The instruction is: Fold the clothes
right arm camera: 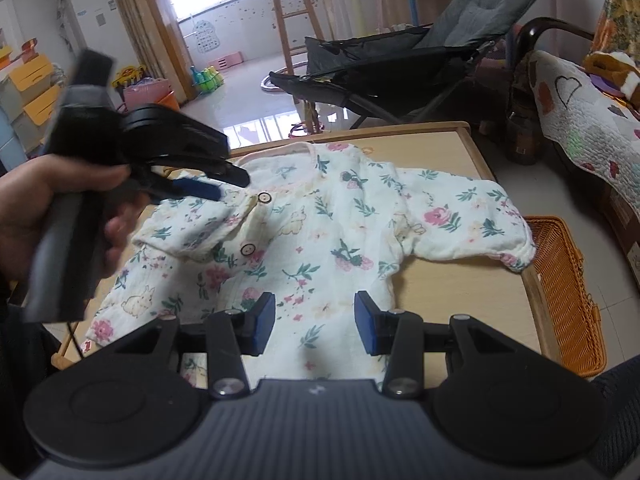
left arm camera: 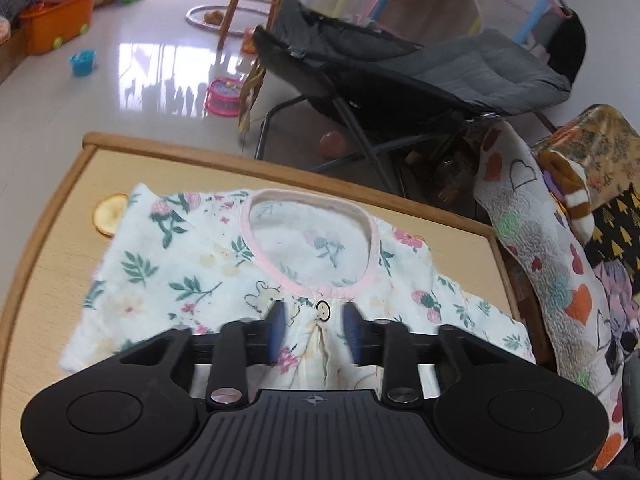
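Note:
A white baby shirt [right arm camera: 320, 236] with flowers, pink collar and buttons lies face up on the wooden table [right arm camera: 448, 292]. It also shows in the left wrist view [left arm camera: 208, 272]. Its right sleeve [right arm camera: 480, 216] stretches toward the table's right edge; the left sleeve is folded over the chest. My left gripper [left arm camera: 314, 326] is open above the collar button; it shows in the right wrist view [right arm camera: 200, 184], held by a hand. My right gripper [right arm camera: 316, 328] is open and empty above the shirt's lower hem.
An orange wicker basket [right arm camera: 568, 292] stands right of the table. A quilt with hearts [left arm camera: 536, 264] hangs at the right. A grey stroller [left arm camera: 400, 64] stands beyond the table. A round yellow slice [left arm camera: 108, 214] lies on the table's far left.

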Tool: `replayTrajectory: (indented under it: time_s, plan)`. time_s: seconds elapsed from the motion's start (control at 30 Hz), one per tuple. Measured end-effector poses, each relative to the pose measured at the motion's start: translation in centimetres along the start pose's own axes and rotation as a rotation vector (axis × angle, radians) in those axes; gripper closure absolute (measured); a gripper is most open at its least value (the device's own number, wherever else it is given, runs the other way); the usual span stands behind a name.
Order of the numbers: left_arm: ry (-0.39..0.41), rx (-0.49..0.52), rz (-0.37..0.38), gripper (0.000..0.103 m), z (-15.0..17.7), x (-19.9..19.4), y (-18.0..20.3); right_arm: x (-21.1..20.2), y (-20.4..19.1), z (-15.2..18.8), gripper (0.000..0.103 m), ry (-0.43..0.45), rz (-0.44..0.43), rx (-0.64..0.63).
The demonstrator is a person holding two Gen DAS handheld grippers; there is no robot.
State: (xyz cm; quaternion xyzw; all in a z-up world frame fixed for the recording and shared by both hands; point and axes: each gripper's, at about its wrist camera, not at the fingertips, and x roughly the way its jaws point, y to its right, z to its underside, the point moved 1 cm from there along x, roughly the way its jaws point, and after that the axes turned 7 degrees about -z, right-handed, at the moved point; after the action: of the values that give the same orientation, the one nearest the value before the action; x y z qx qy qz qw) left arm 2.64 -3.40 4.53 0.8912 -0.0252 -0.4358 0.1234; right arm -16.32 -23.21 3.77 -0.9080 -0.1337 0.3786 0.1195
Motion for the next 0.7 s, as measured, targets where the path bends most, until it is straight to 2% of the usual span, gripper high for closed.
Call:
replayTrajectory:
  time_s: [0.13,0.43,0.53,0.7]
  plan:
    - [-0.010,-0.055,-0.016,0.055,0.6,-1.8,-1.9,-0.1,0.0,-0.1,0.060,0.003,0.010,-0.001]
    - [-0.004,-0.178,-0.006,0.054,3.5,-5.7,-8.1,-0.9,0.4,-1.5,0.060,0.041,0.044,0.010]
    - [0.013,-0.201,0.012,0.054,5.1,-7.0,-9.3,-1.8,1.8,-3.0,0.060,0.104,0.122,0.029]
    - [0.049,-0.221,0.048,0.053,7.9,-8.5,-10.2,-1.3,6.8,-5.3,0.058,0.125,0.255,0.140]
